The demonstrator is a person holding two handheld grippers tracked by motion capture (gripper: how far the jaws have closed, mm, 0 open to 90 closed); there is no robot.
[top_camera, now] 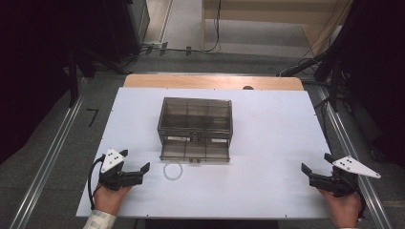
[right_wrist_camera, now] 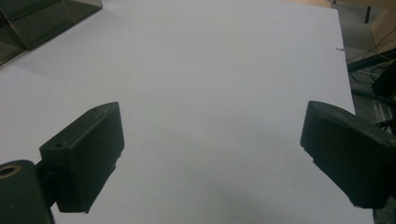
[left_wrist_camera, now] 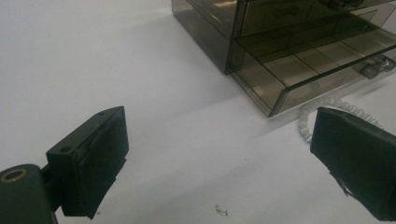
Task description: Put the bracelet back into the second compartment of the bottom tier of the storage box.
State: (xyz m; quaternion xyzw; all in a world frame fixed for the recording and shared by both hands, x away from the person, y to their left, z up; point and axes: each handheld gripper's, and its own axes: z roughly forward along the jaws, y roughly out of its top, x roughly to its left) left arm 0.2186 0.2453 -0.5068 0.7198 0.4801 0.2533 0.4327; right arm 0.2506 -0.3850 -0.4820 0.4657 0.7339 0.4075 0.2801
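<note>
Basically a white bench [top_camera: 267, 143] w/ grey floor and metal rails around it; smoked drawer box [top_camera: 195, 121] sits mid-bench, bottom drawer [top_camera: 195, 150] pulled out, clear coil ring [top_camera: 173, 170] just in front. Left gripper [top_camera: 136, 164] rests near the front-left corner, right gripper [top_camera: 315, 164] near the front-right corner, both w/ jaws apart, nothing between. Left gripper view catches the coil ring's beaded loops at the drawer's corner.

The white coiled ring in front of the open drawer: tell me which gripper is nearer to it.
Left. The left gripper sits just left of the ring, jaws open; the right gripper rests far off near the table's right edge.
</note>
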